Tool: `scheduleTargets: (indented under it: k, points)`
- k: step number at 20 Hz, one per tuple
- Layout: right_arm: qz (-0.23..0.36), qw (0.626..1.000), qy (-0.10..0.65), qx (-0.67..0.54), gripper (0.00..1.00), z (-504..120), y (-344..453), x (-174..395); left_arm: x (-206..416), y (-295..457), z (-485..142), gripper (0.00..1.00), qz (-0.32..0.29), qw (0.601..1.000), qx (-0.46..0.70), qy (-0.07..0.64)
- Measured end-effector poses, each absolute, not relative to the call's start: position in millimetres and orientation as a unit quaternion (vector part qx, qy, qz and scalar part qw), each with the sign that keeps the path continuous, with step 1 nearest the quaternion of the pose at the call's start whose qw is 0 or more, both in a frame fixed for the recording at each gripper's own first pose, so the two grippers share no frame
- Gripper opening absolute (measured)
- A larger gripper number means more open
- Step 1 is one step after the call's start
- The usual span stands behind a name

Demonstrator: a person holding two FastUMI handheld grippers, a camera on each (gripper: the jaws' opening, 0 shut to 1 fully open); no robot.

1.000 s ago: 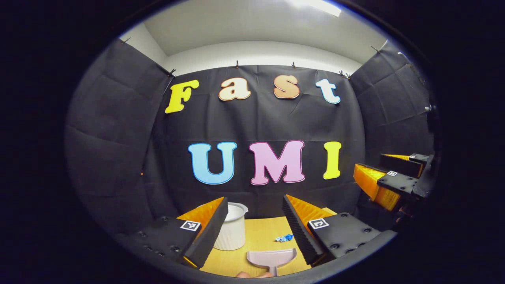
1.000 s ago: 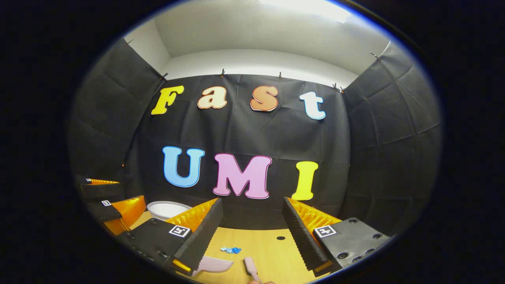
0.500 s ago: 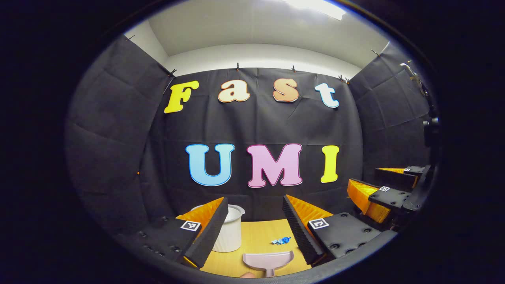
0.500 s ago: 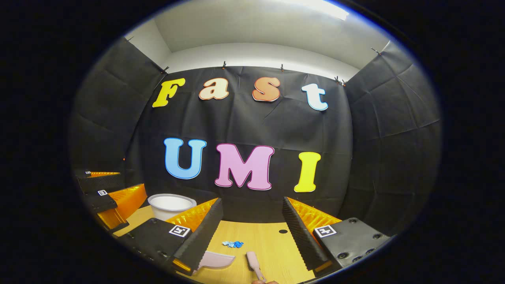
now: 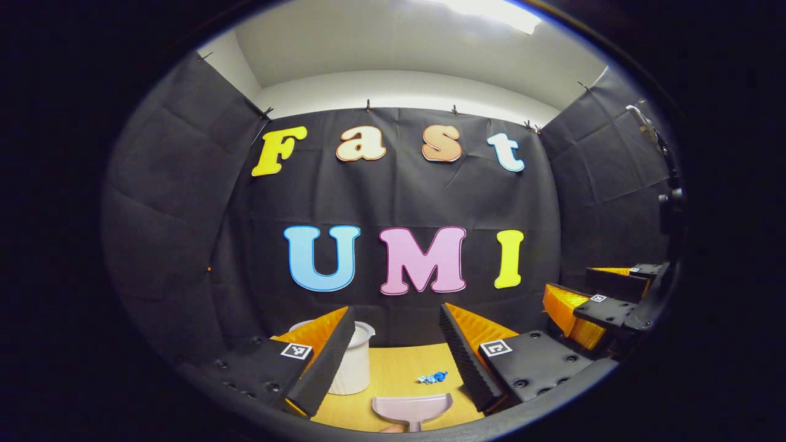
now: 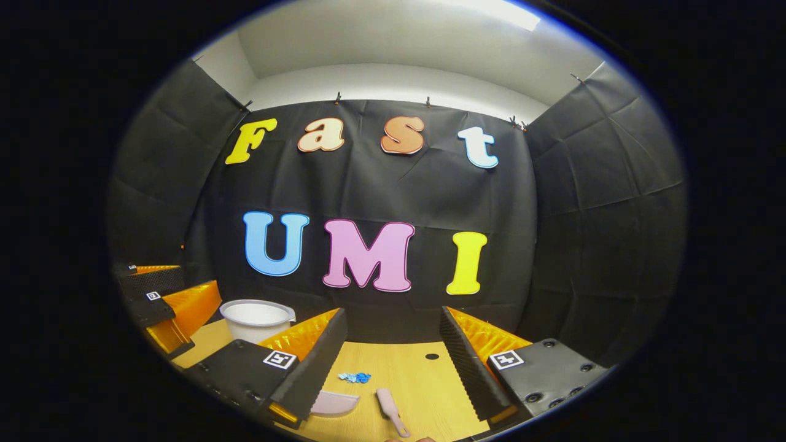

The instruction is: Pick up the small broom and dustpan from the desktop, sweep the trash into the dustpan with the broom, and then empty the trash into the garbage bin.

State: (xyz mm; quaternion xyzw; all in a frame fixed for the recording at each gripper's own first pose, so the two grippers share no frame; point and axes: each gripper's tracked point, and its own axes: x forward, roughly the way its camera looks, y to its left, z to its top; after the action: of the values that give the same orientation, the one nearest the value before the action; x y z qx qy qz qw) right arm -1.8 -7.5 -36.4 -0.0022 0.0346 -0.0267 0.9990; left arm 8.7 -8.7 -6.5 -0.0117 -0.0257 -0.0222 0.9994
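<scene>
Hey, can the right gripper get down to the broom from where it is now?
Probably yes. In the right gripper view the broom lies flat on the table, just ahead of the open right gripper, between its fingers, with nothing over it. The dustpan and blue trash sit off to the side.

Dustpan [image 5: 412, 406]: handle cut off at the lower edge in the left gripper view; part-hidden behind a claw finger in the right gripper view. Garbage bin [image 5: 355, 367]: left side hidden behind a finger. Blue trash [image 6: 355, 377]: too small to identify. Broom [image 6: 389, 409]: bristles could not be made out.
</scene>
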Motion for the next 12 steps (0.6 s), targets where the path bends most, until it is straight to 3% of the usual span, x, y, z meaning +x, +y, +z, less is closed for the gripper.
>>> scheduleTargets:
  k: [7, 12]
  points:
    - [-0.031, 0.999, 0.038, -0.012, 0.98, -40, -13, -4, 1, -7, -7, 0.82, -0.023, 0.999, -0.019, -0.034]
    - [-0.031, 0.998, 0.05, -0.031, 0.98, -49, -17, -6, -5, 15, -6, 0.82, 0.016, 0.998, -0.037, -0.058]
